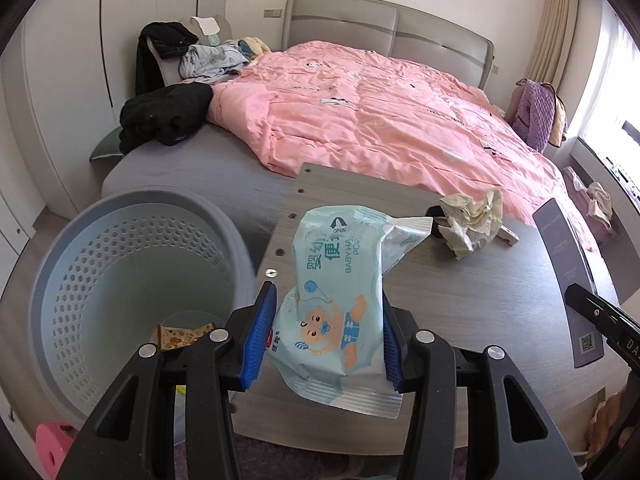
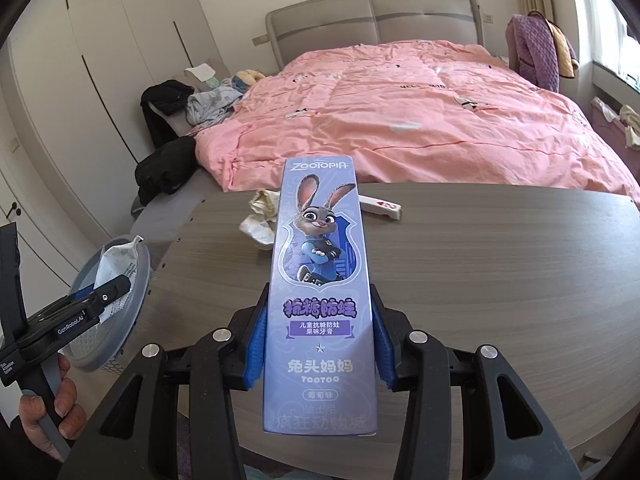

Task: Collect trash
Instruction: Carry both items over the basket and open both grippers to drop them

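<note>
My left gripper (image 1: 326,334) is shut on a light blue baby wipes pack (image 1: 340,280), held above the table's left edge, right of the grey perforated bin (image 1: 80,264). A snack wrapper (image 1: 180,334) lies at the bin's bottom. My right gripper (image 2: 318,344) is shut on a purple Zootopia toothpaste box (image 2: 320,280) above the wooden table (image 2: 480,280). Crumpled paper (image 1: 472,216) lies on the table and also shows in the right wrist view (image 2: 262,216). The left gripper (image 2: 92,300) with the pack appears over the bin (image 2: 136,300) in the right wrist view.
A small white box (image 2: 380,208) lies at the table's far edge. Beyond is a bed with a pink quilt (image 1: 380,112) and dark clothes (image 1: 164,112). A pink object (image 1: 52,444) sits on the floor by the bin.
</note>
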{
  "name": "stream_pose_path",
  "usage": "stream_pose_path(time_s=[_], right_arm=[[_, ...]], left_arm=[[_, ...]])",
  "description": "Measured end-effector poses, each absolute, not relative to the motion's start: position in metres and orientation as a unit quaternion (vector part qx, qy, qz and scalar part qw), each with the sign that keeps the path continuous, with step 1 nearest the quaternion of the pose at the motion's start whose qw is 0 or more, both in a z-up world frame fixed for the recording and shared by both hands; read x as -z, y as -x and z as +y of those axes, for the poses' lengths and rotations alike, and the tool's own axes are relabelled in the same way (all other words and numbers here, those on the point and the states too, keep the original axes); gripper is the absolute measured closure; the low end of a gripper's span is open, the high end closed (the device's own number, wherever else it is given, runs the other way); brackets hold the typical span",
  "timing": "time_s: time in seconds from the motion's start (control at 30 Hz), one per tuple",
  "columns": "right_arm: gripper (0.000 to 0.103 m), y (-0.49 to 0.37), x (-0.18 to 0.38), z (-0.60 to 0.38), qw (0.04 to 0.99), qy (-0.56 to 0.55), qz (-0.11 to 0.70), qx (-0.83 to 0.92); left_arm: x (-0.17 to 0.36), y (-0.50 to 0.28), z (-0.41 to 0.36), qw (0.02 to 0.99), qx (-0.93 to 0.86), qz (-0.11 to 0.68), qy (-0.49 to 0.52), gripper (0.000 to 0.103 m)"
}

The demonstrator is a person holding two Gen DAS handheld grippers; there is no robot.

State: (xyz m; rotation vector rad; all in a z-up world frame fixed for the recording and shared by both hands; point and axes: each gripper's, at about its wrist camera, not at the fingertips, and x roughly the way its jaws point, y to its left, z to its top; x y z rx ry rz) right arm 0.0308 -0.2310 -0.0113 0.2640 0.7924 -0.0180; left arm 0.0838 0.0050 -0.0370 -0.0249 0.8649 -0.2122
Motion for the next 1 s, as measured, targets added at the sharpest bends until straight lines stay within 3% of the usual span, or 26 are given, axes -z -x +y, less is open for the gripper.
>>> stream_pose_path(time_s=[0.53, 1.0], right_arm=[[0.060, -0.098, 0.011, -0.073, 0.898, -0.064, 0.411, -0.146], [0.060, -0.132, 0.019, 0.020, 0.869, -0.028, 0.435, -0.232]], left_arm=[[0.035, -0.088, 0.145, 0.911, -0.051, 0.409, 0.033, 0.057], [0.050, -0.096, 0.188, 0.902, -0.085, 0.421, 0.043, 0.057]])
